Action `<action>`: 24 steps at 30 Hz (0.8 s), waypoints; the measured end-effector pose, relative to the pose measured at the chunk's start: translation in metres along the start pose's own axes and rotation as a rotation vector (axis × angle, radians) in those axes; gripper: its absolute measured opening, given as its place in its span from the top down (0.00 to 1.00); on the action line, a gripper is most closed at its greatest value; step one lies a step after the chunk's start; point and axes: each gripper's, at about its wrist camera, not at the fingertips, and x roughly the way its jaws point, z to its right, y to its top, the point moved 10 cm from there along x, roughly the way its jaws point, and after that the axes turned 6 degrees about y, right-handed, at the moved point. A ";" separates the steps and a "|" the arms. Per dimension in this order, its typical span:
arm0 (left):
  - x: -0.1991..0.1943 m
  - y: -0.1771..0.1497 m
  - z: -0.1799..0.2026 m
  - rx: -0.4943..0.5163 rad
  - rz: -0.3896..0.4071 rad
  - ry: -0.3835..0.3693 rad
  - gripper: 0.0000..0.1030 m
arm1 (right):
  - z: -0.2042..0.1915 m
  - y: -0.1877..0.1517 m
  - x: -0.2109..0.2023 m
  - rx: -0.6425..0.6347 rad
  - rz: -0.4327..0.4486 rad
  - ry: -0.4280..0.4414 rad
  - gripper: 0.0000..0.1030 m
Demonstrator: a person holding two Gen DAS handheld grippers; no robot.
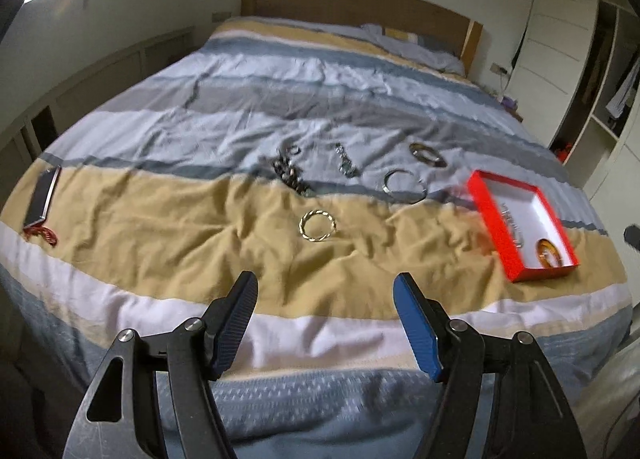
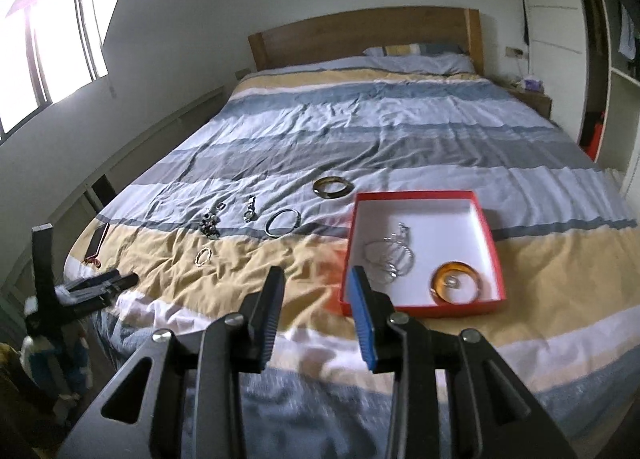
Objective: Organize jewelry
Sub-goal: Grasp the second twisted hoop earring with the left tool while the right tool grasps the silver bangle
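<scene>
A red box (image 1: 486,215) (image 2: 490,243) with a white inside lies on the striped bedspread. It holds an amber bangle (image 2: 456,283) (image 1: 550,253) and silver chains (image 2: 394,255). Loose on the bed are a gold twisted bangle (image 1: 318,225) (image 2: 203,257), a silver bangle (image 1: 404,185) (image 2: 282,223), a dark bangle (image 1: 427,155) (image 2: 333,187), a beaded bracelet (image 1: 290,173) (image 2: 210,225) and a silver watch-like chain (image 1: 346,165) (image 2: 250,211). My left gripper (image 1: 325,287) is open and empty, above the bed's near edge, short of the gold bangle. My right gripper (image 2: 316,279) is open and empty, just left of the box's near corner.
A phone (image 1: 42,199) (image 2: 98,239) with a red cord lies at the bed's left edge. A wooden headboard (image 2: 360,35) and pillows are at the far end. A wardrobe (image 1: 560,39) stands on the right. The left gripper (image 2: 100,285) shows at the right wrist view's left.
</scene>
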 end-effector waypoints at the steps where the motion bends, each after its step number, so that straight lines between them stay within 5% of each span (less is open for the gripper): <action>1: 0.009 0.000 0.000 0.004 -0.005 0.003 0.33 | -0.001 0.003 0.013 -0.001 -0.008 0.010 0.69; 5: 0.045 0.009 -0.003 0.008 -0.012 0.026 0.36 | -0.004 0.012 0.066 -0.014 -0.043 0.034 0.69; 12: 0.104 0.032 -0.011 -0.038 -0.043 -0.004 0.57 | -0.009 0.032 0.161 -0.032 -0.108 0.087 0.69; 24: 0.155 0.022 -0.009 -0.040 -0.246 -0.016 0.76 | -0.001 0.034 0.246 0.045 -0.292 0.097 0.69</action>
